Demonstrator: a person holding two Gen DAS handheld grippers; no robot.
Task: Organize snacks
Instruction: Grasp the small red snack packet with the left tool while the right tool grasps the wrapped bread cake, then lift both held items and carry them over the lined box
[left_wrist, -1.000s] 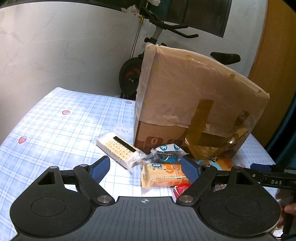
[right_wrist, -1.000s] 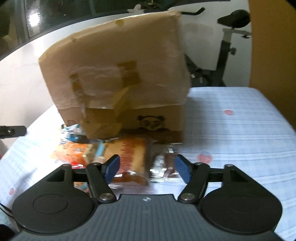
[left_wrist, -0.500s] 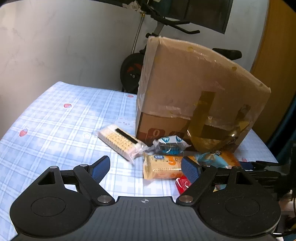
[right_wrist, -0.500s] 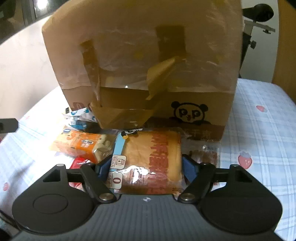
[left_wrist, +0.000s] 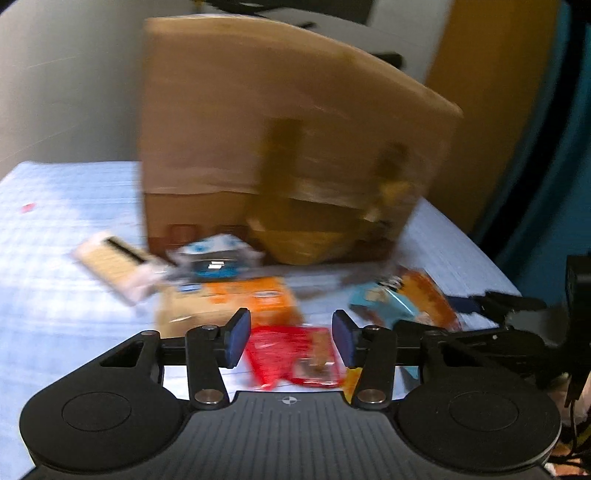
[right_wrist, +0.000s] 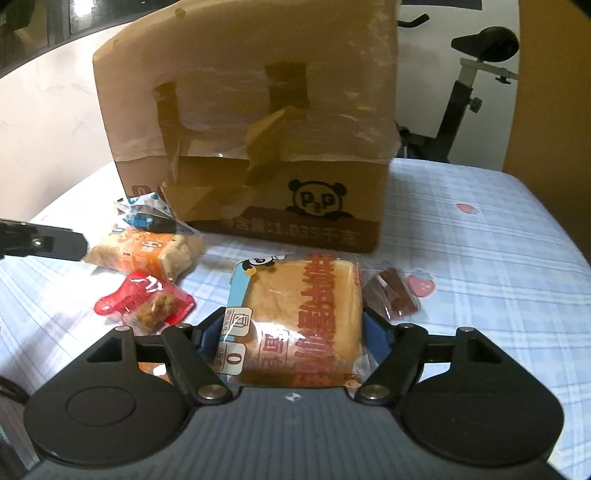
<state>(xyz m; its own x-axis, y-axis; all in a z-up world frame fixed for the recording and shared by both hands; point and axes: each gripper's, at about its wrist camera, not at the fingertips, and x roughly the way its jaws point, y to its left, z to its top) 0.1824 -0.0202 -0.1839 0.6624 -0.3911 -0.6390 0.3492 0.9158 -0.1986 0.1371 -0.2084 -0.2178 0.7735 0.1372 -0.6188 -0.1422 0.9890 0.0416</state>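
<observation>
Left wrist view is motion-blurred: print on the packets is unreadable and the cardboard box (left_wrist: 291, 147) shows only as a tan block with darker tape patches. Its top is cut off in both views, so its contents can't be seen. The right gripper's pads are mostly hidden behind the packet they flank.

Left gripper (left_wrist: 291, 338): jaws closing, gap narrow, red snack packet (left_wrist: 295, 350) lies between the blue pads. Pads don't appear to press it yet; blur makes contact hard to call.

Right gripper (right_wrist: 295, 332): jaws moderately wide, one pad against each side edge of the bread packet (right_wrist: 299, 314), which lies flat on the checked tablecloth (right_wrist: 480, 277) in front of the box.

Bread packet: square, clear glossy film, red lettering, blue strip on one side. Red packet: crinkly film, lumpy brown contents. The orange cake packet (right_wrist: 147, 251) is soft and blocky; a blue-white wrapper (right_wrist: 144, 212) sits against the box. A dark reddish sealed snack (right_wrist: 393, 297) lies just beside the bread. A pale wafer bar (left_wrist: 114, 269) lies apart toward the left.
</observation>
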